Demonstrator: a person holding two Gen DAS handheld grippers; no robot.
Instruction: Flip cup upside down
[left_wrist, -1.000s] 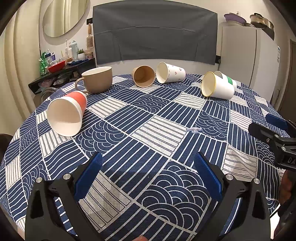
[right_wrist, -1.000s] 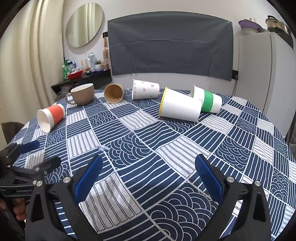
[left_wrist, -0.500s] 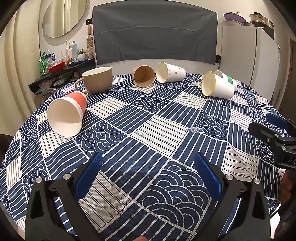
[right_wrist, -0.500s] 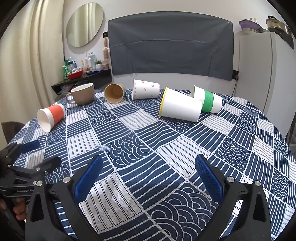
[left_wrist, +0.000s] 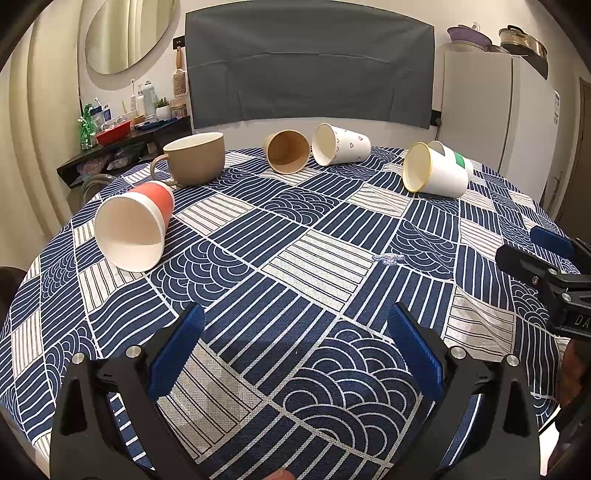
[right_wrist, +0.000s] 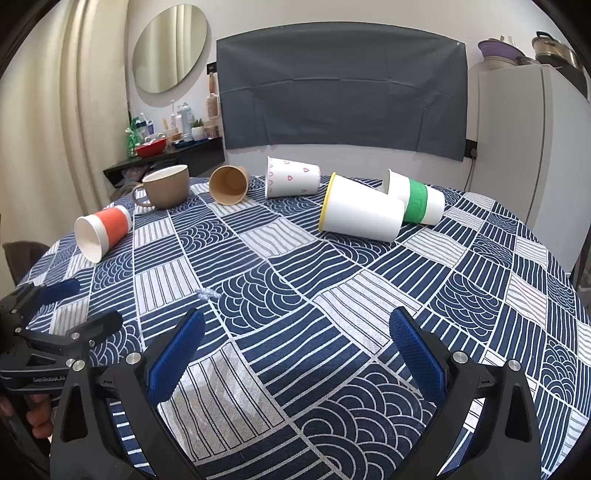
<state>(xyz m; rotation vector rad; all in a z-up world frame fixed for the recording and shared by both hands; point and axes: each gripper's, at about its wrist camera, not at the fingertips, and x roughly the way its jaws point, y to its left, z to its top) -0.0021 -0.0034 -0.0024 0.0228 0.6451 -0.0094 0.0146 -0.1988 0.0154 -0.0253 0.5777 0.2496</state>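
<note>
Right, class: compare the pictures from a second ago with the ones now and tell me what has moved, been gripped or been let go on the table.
Nothing has visibly changed. The left gripper and right gripper hover open over the tablecloth exactly as before, and the orange cup, yellow-rimmed cup and brown mug lie or stand where they were.

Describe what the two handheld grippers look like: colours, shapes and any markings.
Both the left gripper and the right gripper have black angular frames with triangular cutouts and silver screws. Each finger carries a ribbed blue pad. In the right wrist view, white lettering marks the left gripper's body; in the left wrist view, the right one shows partial white letters. No cables or sleeves are visible.
</note>
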